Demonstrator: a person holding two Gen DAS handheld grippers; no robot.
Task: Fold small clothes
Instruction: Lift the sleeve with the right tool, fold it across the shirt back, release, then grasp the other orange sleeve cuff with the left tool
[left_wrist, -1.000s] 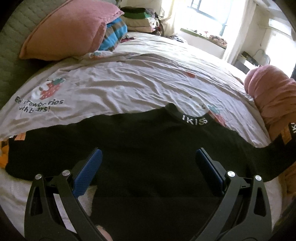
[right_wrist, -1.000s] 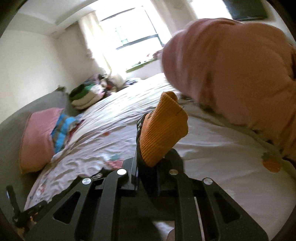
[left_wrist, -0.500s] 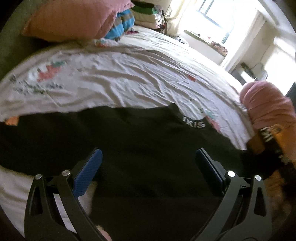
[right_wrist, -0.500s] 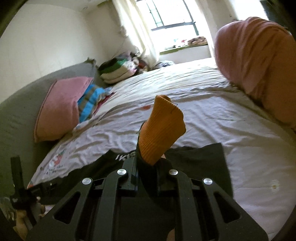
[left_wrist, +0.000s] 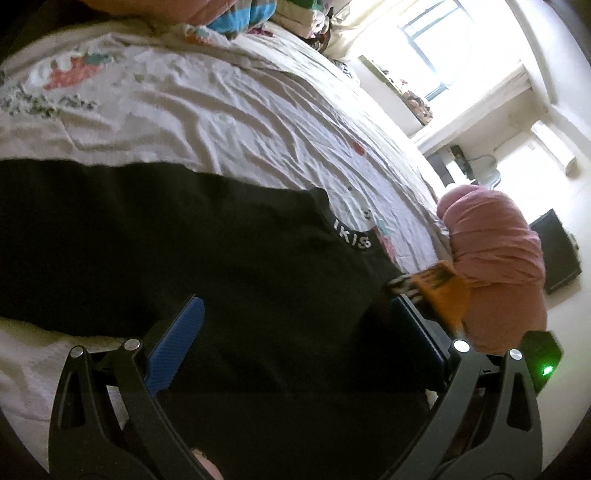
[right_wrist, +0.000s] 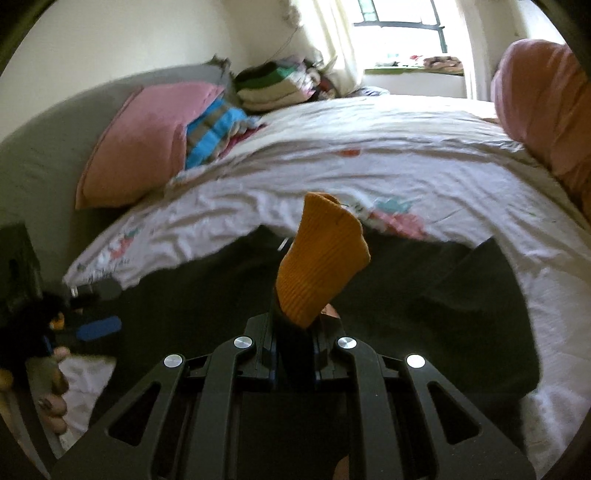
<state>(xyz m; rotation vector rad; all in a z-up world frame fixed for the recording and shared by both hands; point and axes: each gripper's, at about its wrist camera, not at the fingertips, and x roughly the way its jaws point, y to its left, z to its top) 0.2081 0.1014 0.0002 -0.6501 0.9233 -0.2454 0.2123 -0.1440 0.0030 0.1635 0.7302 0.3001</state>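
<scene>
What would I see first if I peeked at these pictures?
Probably the bright orange cuff, sticking up from the shut right gripper above the black top spread on the bed. Next, the left gripper hanging wide open over that dark cloth. Then the pink pillow leaning against the grey headboard at the far left.

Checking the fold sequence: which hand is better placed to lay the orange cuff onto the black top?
Right. The right gripper is shut on the orange cuff, above the black top. The left gripper hangs open, holding nothing.
</scene>
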